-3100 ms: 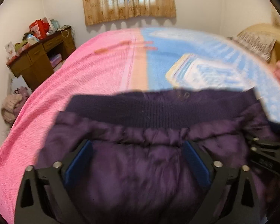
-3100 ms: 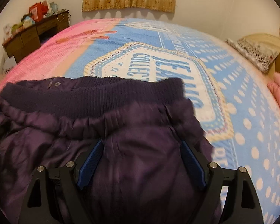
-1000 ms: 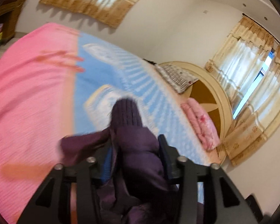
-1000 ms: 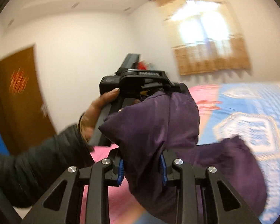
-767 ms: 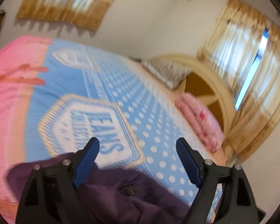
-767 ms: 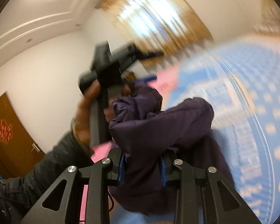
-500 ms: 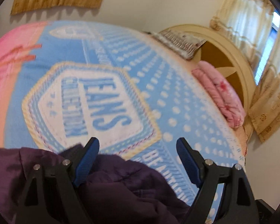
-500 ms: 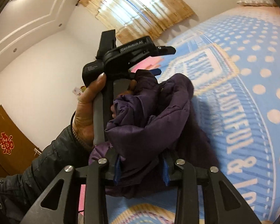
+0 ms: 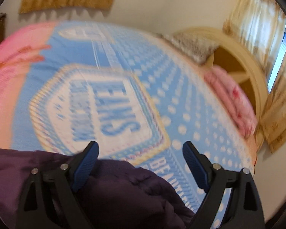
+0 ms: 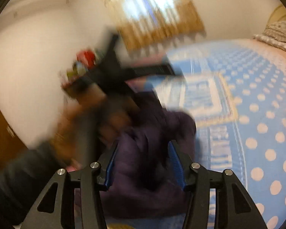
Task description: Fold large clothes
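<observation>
A dark purple padded garment [image 9: 124,189] lies bunched on the bed at the near edge of the blue dotted blanket [image 9: 181,99]. My left gripper [image 9: 141,148] hangs just above it, its jaws opening wide, with nothing between the blue pads [image 9: 85,164]. In the blurred right wrist view the same garment [image 10: 148,133] bulges up between my right gripper's [image 10: 143,152] blue pads [image 10: 109,164]. Those jaws are opening and stand apart around the fabric. A hand [image 10: 89,110] in a dark sleeve holds the other black tool just beyond the bunch.
A pink blanket [image 9: 5,66] covers the bed's left part. A rounded wooden headboard [image 9: 238,57], a patterned pillow [image 9: 192,45] and a folded pink quilt [image 9: 232,99] sit at the far right. A cluttered desk [image 10: 80,72] and a brown door [image 10: 2,133] are on the left.
The garment, first flat, was gathered and lifted by both grippers. My left gripper let it go and spread wide. Both sank toward the bed, and the right jaws have widened around the bunch.
</observation>
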Motion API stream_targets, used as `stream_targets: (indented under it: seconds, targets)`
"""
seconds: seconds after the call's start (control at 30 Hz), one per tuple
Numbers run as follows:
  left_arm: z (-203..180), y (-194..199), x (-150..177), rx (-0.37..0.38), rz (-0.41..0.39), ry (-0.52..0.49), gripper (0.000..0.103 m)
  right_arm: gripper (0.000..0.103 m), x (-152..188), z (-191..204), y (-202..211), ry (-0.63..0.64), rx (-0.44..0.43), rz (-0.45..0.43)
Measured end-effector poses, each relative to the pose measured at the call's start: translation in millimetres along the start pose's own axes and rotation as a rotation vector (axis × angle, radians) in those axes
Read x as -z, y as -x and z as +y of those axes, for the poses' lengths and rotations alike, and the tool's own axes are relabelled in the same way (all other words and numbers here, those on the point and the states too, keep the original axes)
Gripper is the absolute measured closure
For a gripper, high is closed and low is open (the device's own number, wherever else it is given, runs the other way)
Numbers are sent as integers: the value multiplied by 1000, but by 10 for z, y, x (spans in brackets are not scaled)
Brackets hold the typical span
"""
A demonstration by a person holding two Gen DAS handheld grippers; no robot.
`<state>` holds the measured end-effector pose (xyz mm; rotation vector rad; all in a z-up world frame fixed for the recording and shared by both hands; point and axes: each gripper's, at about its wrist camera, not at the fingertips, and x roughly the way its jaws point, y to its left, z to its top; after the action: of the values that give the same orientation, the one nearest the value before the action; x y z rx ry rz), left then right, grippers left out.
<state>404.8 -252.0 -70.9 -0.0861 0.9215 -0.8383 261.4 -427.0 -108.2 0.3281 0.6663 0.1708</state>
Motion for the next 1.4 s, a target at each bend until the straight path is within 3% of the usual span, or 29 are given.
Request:
stream_targets:
  seconds: [0.13,0.23,0.27,0.37,0.47,0.6,0.67,0.73,0.8,0.87,0.93,1.13,1.4]
  targets:
    - [122,660,89,-126,-143,-64,4,52,126,-128,-15,-12,53,39]
    - [307,1061,416,-152,-270,-20,0,52,92,-117,53,-1,73,44]
    - [372,1100,551,-195,-296,2,0,52,72,-48,114,10,86,39]
    - [555,940,844,-327,-297,61,0,52,-169,150,236,45,103,-75]
    - [712,763,947,-377,-256,137,0,50,-499,406,324,57,15,-172]
    - [627,712,850,-414,-248,109,0,35,-989,552,64,-69,-177,-168]
    - [566,719,851,-447,-249,70,0,32,-1165,555,-237,-155,-287,-105]
    - [610,825,905,-445,-261,93,0,32,-1206,496,-559,-147,-217,-45]
    - [743,954,984,-381,-266,182,0,32,-1134,347,-736,-157,-168,-2]
    - [825,962,1080,-362,-267,218,0,32,-995,86,-885,-186,-135,34]
    - [816,799,1107,-380,-227,181,0,32,-856,-128,-967,-195,-135,40]
    - [606,507,1067,-493,-217,76,0,32,-599,-547,-1238,-227,-161,59]
    - [634,417,1111,-500,-229,66,0,32,-498,-680,-1439,-263,-187,81]
